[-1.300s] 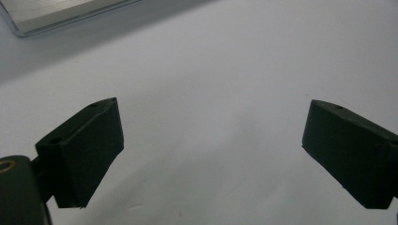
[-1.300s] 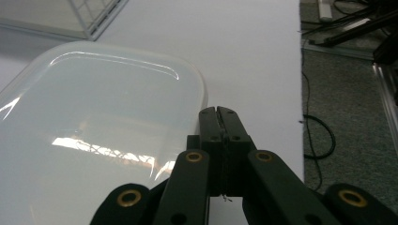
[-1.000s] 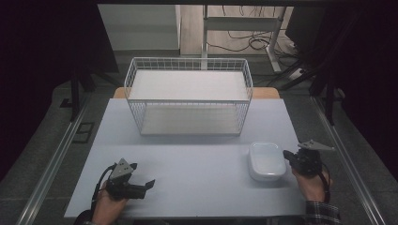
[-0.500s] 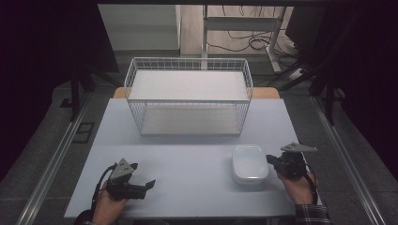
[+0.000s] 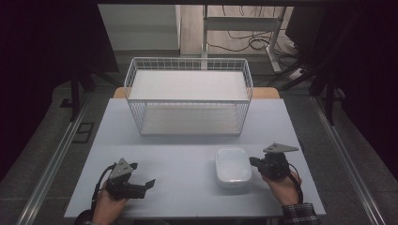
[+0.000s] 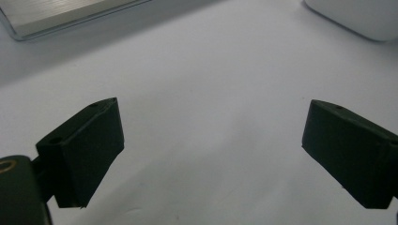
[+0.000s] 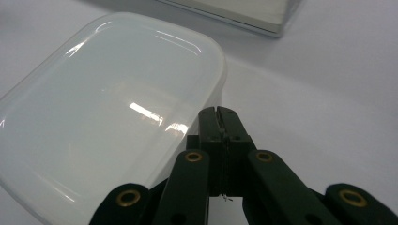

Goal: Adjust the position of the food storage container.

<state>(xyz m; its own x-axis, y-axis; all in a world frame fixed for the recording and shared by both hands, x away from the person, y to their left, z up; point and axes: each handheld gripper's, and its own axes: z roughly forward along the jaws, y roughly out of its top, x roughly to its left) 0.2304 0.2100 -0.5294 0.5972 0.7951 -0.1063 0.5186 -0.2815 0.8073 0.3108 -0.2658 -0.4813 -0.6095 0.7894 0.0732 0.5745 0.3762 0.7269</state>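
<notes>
That white plastic container (image 5: 232, 167) looks light, stiff and slippery; right gripper (image 7: 219, 114) fingers are pressed together beside its rim, left gripper (image 6: 211, 154) fingers wide apart.

White container (image 5: 233, 167), white wire basket (image 5: 188, 95), seemingly plaid sleeve (image 5: 300, 213).

One white wire-mesh basket (image 5: 188, 101) stands on the one pale grey counter (image 5: 183, 183), along with one white rounded-rectangle plastic container (image 5: 233, 167) and two black hand-held tongs: left tongs (image 5: 141, 186), right tongs (image 5: 254, 162).

Black left gripper (image 5: 149, 183), black right gripper (image 5: 254, 162) with brass rivets, plaid cuff (image 5: 300, 213).
</notes>
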